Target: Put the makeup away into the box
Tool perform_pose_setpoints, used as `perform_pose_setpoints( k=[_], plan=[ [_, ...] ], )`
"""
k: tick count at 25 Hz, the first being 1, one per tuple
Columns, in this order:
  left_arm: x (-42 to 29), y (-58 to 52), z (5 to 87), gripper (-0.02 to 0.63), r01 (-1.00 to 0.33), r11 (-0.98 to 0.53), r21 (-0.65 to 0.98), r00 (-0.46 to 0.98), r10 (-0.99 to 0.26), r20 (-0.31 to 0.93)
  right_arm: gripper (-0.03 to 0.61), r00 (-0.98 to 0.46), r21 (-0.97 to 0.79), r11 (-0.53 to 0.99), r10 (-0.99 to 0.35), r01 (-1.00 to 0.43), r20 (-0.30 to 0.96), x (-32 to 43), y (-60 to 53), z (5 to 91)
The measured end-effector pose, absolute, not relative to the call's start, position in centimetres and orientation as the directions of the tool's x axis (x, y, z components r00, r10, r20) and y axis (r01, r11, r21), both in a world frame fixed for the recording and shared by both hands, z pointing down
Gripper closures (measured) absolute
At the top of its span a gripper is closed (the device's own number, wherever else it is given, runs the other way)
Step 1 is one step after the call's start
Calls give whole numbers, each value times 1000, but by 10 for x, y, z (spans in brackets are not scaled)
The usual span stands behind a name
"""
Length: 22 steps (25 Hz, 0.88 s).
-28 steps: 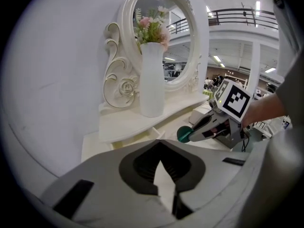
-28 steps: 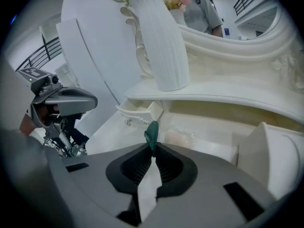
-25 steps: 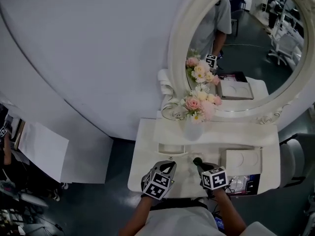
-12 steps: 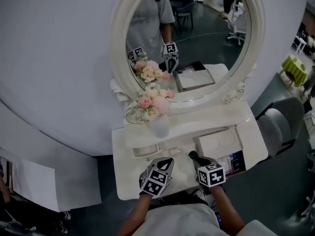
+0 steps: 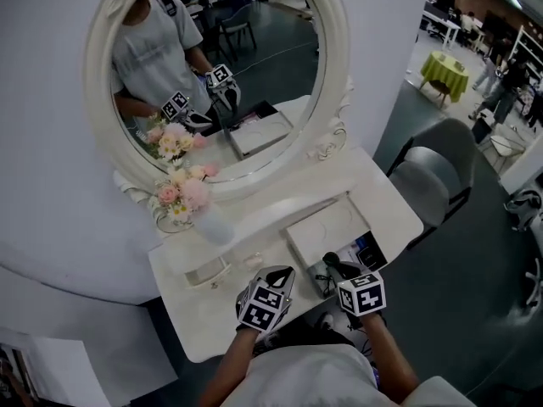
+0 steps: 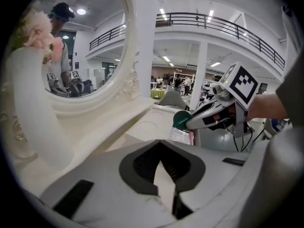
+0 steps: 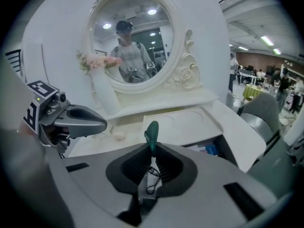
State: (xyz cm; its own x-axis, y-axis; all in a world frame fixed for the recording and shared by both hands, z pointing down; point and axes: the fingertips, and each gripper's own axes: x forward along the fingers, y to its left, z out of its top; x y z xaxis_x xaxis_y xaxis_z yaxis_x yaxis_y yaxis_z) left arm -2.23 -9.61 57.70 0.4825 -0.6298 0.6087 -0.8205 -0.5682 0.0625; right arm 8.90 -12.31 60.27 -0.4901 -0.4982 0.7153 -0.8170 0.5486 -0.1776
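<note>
The white dressing table (image 5: 191, 333) carries an oval mirror (image 5: 225, 75) along its back edge, with a white vase of flowers (image 5: 214, 225) at the back left corner. A small pale object (image 5: 253, 261) lies mid-table. Near the front right corner sits an open box (image 5: 371, 251), with a white recessed panel (image 5: 318, 231) just behind it.

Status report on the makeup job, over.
Left gripper shut, empty. Right gripper shut on small green item. Open white box by right gripper. Path looks clear.
</note>
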Motion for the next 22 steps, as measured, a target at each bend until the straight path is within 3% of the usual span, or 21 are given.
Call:
perform_pose_setpoints(
  k=[10, 22],
  plan=[
    [65, -115, 581, 597, -727, -682, 82, 572, -535, 622, 549, -369, -122, 432, -553, -894, 747, 188, -139, 616],
    [106, -141, 595, 597, -719, -689, 91, 570, -509, 645, 549, -395, -230, 359, -504, -905, 768, 224, -159, 643]
  ],
)
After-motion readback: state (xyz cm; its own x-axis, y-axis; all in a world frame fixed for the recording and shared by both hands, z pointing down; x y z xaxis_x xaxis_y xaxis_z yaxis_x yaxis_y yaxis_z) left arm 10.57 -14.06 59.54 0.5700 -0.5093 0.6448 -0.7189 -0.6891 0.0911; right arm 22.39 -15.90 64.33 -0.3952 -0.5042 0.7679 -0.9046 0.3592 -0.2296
